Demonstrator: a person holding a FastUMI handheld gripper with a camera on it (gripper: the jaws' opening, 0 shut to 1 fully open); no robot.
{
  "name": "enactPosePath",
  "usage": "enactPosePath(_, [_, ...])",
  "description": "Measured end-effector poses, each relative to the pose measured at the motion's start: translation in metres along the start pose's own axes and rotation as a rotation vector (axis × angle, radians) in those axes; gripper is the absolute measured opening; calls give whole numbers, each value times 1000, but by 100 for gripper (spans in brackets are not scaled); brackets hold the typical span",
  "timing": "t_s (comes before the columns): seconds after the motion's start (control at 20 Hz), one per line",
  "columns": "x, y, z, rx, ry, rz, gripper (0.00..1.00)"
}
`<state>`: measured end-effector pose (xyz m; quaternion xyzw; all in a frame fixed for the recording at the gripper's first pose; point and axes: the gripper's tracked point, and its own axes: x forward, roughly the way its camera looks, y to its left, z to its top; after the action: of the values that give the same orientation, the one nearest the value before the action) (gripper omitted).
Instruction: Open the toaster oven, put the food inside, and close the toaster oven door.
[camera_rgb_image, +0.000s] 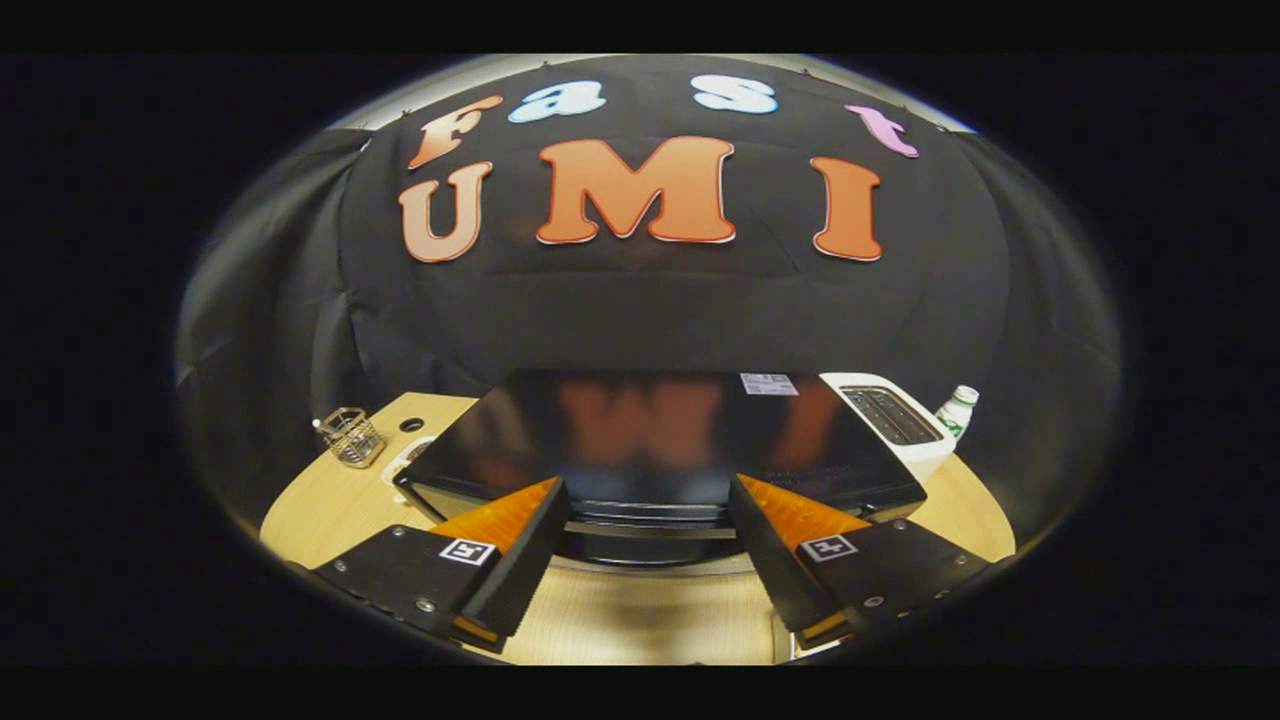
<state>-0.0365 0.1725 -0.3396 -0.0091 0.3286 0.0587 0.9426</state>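
The black toaster oven (660, 430) stands on the wooden table, seen from above and in front, with its glossy top mirroring the wall. A metal handle bar (650, 530) runs across the upper front of its door, which looks shut against the body. My gripper (645, 490) hovers over the oven's front edge, open, with one finger on each side of the handle's middle stretch and nothing held. A white rim, perhaps a plate (405, 462), peeks out at the oven's left; what lies on it is hidden.
A white slot toaster (895, 420) stands close against the oven's right rear, with a green-and-white bottle (957, 408) beyond it. A small wire basket (350, 437) sits at the table's left rear, near a cable hole (411, 424). Bare tabletop (640, 620) lies below the fingers.
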Motion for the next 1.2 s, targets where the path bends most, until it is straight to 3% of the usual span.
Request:
enactPosePath(0.15, [-10,11,-11,-18,-32,36,94])
enactPosePath(0.25, [-18,12,-11,-15,-73,64,88])
enactPosePath(0.45, [-38,20,-35,-50,-7,124,84])
enactPosePath(0.6, [-59,26,-64,-45,111,193,84])
enactPosePath(0.75, [-80,35,-123,92,369,283,84])
enactPosePath(0.9, [-74,25,-142,207,432,263,83])
enactPosePath(1.2, [-60,16,-159,80,410,214,80])
